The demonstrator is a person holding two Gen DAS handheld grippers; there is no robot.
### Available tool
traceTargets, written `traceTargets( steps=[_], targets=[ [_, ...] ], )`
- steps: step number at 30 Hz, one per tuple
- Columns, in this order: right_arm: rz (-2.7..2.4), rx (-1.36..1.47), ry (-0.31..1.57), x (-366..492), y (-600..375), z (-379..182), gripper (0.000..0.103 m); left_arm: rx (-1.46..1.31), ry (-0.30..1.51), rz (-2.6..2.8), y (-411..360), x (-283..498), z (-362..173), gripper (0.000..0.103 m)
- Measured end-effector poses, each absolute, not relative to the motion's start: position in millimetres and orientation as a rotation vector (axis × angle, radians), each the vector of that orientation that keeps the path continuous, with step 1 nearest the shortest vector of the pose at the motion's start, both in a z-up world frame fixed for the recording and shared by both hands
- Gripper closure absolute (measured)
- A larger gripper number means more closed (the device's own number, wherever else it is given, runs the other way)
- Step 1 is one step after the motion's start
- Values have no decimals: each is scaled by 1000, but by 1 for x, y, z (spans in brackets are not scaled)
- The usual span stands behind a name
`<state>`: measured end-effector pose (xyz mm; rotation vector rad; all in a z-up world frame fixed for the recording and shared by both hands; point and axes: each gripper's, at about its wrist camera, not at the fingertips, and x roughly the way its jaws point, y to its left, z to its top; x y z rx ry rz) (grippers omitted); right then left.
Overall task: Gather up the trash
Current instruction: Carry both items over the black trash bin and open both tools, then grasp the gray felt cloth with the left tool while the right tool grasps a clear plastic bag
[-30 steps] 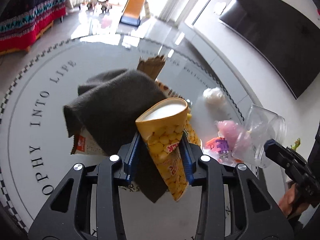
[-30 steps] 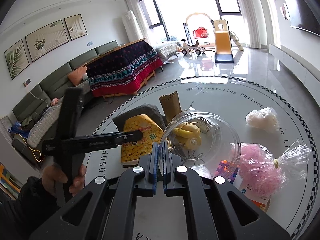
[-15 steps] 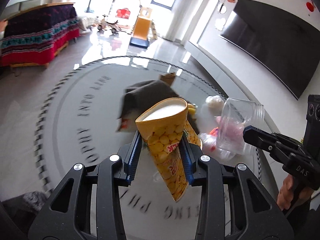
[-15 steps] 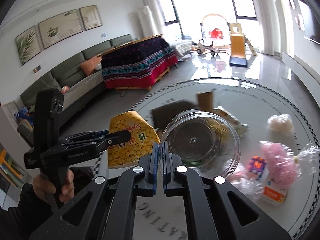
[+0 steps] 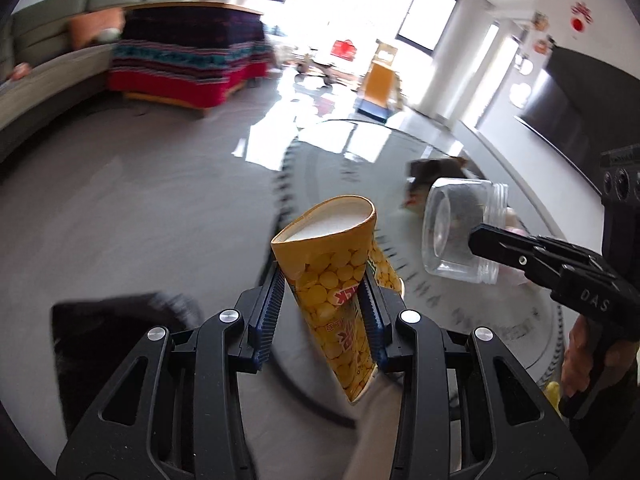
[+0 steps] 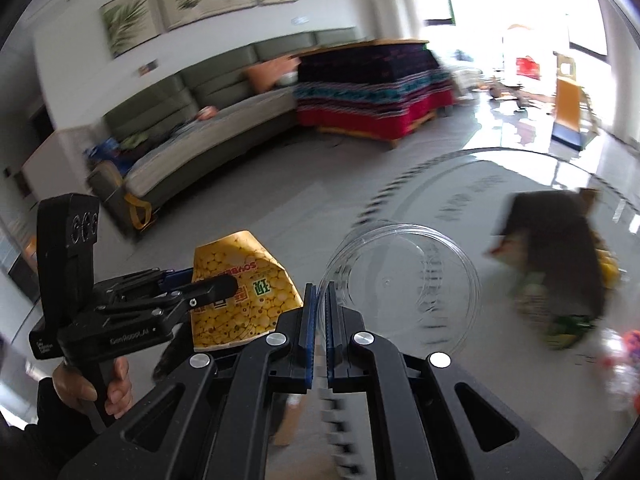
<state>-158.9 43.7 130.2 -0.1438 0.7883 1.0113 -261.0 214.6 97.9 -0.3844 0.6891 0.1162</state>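
Left wrist: snack bag (image 5: 336, 292) between jaws.

I can see a grey-green sofa (image 6: 224, 136) along the wall under framed leaf prints (image 6: 128, 32), a table draped in a red-hemmed patterned cloth (image 6: 372, 92) just beside it, and a yellow toy slide (image 6: 568, 100) by the bright windows.

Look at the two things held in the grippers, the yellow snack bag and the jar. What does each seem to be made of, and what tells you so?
Snack bag: probably thin printed plastic film, glossy, plain pale inside; it creases and folds where the pads squeeze it.

Jar: clear hard plastic, likely; you see the table through its wall, and its neck has moulded screw threads.
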Motion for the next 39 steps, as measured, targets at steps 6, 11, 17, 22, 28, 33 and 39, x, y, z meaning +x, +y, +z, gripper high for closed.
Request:
traceTargets(
  steps=[6,11,17,22,28,33,39],
  targets=[
    [1186,-183,878,-206,114,106,98,-458,736,297,257,-332,63,66],
    [1283,-216,981,-234,168,88,98,-554,778,462,299,-376,33,64],
    [1292,-262,1130,-256,218,69,52,-592,839,646,322,-396,15,6],
    [1290,-252,1102,-260,213,73,52,-587,842,673,324,-417,11,6],
    [1270,-230,1075,-247,198,77,52,-560,844,639,314,-406,21,6],
    [1228,-190,1045,-232,168,82,52,-532,833,583,300,-391,33,6],
    [1126,-158,991,-205,121,92,48,-482,820,469,271,-351,51,6]
  ],
)
